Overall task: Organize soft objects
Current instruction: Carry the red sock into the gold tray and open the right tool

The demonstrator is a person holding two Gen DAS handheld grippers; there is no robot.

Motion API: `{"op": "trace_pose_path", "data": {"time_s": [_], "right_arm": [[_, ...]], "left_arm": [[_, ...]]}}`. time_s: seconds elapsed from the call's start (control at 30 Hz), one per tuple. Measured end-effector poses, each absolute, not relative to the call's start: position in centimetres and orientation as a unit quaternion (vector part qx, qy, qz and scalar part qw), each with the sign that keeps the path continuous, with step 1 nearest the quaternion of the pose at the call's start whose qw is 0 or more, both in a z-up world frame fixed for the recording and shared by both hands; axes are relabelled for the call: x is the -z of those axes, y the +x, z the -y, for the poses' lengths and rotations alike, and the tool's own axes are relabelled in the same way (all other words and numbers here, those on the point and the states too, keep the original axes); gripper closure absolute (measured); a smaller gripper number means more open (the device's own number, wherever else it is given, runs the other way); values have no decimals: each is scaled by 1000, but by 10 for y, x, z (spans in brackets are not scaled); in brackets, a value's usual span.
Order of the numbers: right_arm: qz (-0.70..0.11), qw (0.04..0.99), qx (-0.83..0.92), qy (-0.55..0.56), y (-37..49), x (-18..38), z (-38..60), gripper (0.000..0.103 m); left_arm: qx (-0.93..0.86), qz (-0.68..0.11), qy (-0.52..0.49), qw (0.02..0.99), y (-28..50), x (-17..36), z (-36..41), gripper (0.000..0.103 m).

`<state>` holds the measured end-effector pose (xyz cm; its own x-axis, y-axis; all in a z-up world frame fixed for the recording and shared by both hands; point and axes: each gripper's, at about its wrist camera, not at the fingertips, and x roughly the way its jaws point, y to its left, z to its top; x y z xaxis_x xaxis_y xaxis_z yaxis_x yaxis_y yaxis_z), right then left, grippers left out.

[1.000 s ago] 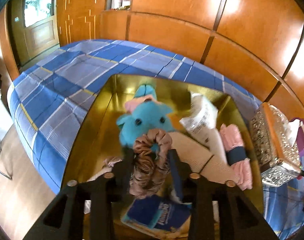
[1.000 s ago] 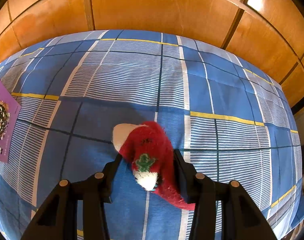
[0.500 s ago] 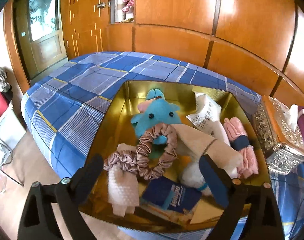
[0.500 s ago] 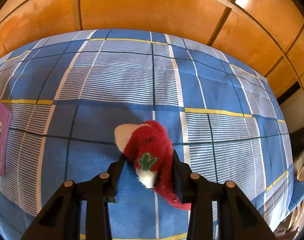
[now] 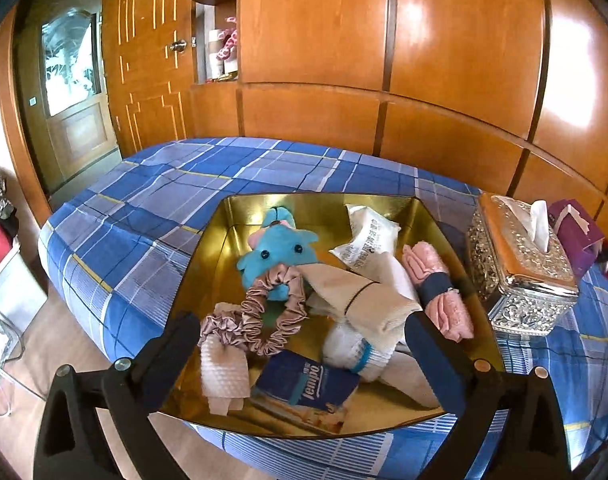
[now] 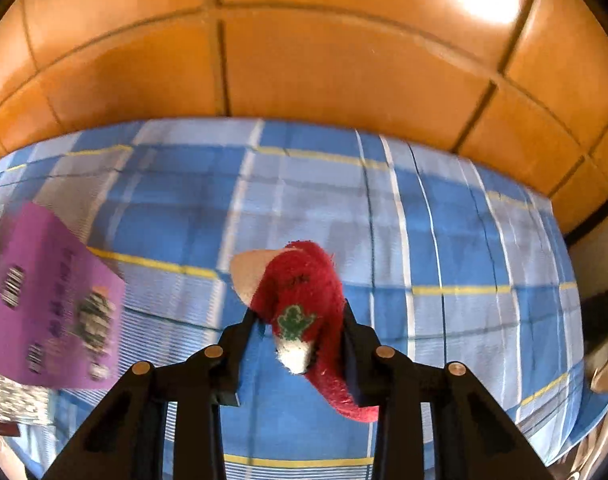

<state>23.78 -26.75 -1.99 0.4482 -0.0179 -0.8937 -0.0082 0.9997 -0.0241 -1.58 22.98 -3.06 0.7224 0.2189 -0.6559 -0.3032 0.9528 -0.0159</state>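
- Left wrist view: the left gripper has just been opening and now stands wide apart, with nothing pressed between its pads. It hangs over the near edge of a gold tin box that sits on a blue checked bedspread.
- In the box a pink-brown scrunchie lies loose, leaning on a blue plush toy towards the back.
- Beside them lie a beige folded cloth, a white packet, a pink rolled towel with a dark band, a white waffle cloth and a blue tissue pack at the front.
- Just right of the box stands a silver tissue box, with a purple box behind it.
- Right wrist view: the right gripper has just been closing and its pads press on both sides of a red fuzzy sock with a white tip and a green figure.
- The sock hangs clear above the bedspread; the picture is blurred.
- A purple box shows at the left, and wooden panels stand behind the bed.
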Motion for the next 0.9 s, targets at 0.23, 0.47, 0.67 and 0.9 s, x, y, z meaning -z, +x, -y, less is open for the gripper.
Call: {"op": "trace_pose_path", "data": {"time_s": [0.23,0.47,0.67,0.9], "right_arm": [[-466,883,-51,-32,247,-54,214,69],[-407,898,-149,-70,220,-113,134,69],[-386,880,-263,-83,180,-132,58,69],[-426,826,-354,-101,155,-90,-58,69]], "left_arm": [[-135,-341,-50,929,-17,29,-222,0],[-134,-347,-51,927,-18,34,-222,0],[-148,-349,-56,924,-18,36,-228,0],[-202,-334,-72,918,-22,27,-258,0]]}}
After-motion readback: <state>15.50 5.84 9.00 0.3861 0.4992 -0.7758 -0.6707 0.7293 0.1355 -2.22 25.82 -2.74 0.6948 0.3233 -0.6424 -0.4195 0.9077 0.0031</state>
